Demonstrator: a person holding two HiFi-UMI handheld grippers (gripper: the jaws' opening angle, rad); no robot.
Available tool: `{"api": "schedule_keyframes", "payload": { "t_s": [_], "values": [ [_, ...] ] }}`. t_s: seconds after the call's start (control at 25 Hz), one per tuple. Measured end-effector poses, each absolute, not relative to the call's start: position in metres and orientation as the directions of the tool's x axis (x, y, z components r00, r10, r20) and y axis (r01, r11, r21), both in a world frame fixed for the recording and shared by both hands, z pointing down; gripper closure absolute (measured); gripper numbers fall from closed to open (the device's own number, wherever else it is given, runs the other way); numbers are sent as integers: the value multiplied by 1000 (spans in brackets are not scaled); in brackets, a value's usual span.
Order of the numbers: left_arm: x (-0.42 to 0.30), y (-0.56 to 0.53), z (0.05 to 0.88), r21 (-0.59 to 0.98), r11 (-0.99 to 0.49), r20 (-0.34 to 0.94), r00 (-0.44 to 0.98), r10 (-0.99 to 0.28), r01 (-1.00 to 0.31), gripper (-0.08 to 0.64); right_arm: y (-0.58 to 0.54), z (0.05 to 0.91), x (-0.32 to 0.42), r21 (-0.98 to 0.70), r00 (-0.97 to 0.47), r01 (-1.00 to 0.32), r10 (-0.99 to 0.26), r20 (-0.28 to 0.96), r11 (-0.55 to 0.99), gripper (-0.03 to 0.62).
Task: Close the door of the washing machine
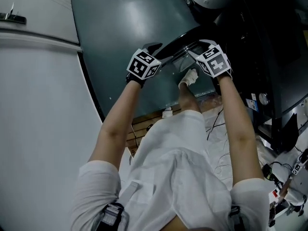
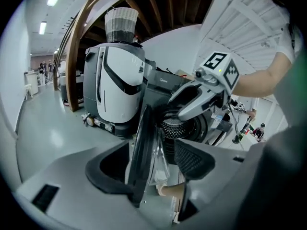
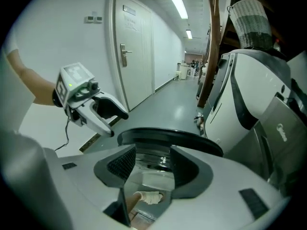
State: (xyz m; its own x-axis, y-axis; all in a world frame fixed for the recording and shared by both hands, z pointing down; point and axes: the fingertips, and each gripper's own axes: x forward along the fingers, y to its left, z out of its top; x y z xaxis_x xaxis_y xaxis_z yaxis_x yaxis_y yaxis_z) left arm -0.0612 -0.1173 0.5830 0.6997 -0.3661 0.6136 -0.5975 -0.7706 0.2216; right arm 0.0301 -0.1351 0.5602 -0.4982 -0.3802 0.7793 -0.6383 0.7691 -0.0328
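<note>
Washing machine door (image 2: pixel 144 147): open, swung well out from the drum (image 2: pixel 178 127); closing not yet done, by my reading the whole swing and the latching remain. Left gripper (image 2: pixel 152 166): jaws wide apart, straddling the door's rim, pads not pressing. Right gripper (image 3: pixel 153 169): jaws wide apart, door glass showing between them, nothing gripped

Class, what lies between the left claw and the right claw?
The dark rim of the washing machine door spans from left claw to right claw, in the head view.
</note>
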Motion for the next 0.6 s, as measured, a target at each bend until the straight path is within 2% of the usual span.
{"api": "schedule_keyframes", "payload": {
  "t_s": [0.28, 0.6],
  "values": [
    [-30, -103, 618, 243, -813, 686, 686, -241, -529, 264, -100, 550, 76, -89, -507, -694, -396, 766, 715, 348],
    [-6, -88, 624, 247, -803, 724, 654, -219, -543, 250, -92, 530, 136, -98, -484, -768, -472, 737, 633, 356]
  ]
}}
